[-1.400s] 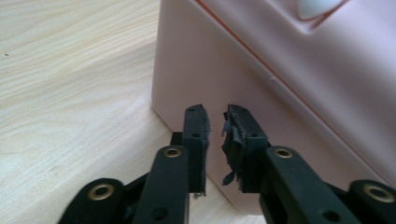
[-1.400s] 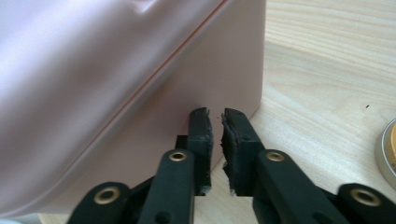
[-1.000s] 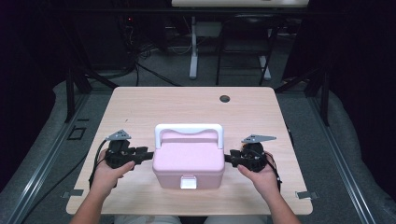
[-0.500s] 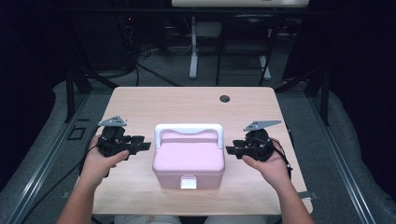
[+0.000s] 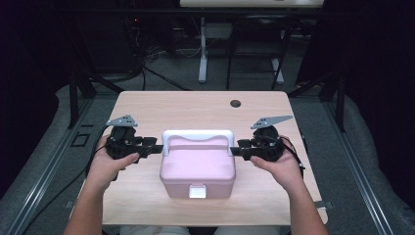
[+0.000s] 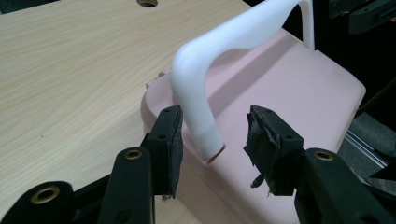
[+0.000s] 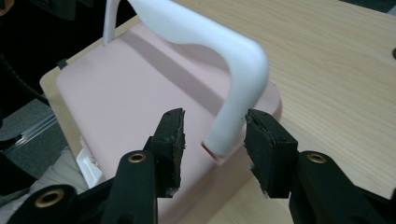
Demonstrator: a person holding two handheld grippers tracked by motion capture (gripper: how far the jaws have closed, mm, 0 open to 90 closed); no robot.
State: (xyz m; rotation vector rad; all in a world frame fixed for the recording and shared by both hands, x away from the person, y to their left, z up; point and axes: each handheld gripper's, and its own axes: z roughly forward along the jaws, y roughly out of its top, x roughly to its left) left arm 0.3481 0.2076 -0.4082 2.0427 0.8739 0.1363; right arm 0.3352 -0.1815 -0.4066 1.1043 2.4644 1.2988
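Now the pink box (image 5: 198, 166) sits mid-worktop (image 5: 161, 105). Both claws, left claw (image 5: 157, 148) and right claw (image 5: 234, 151), are spread around its white handle (image 5: 197, 134) ends. Squeeze both together, evenly, before lifting.

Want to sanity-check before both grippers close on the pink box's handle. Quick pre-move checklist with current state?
1. Left hand-held gripper straddles the white handle at its left foot: ok, the post sits between the pads.
2. Right hand-held gripper straddles the right foot: ok, though the post sits close to one pad.
3. Pads not yet pressing on the handle: ok for the left; cannot tell for the right.
4. Handle standing upright over the lid: ok.
5. Pink box sits flat on the table, front latch toward the person: ok; whether the latch is fastened, cannot tell.
6. Pad condition: not ok, the left gripper's covering looks frayed.
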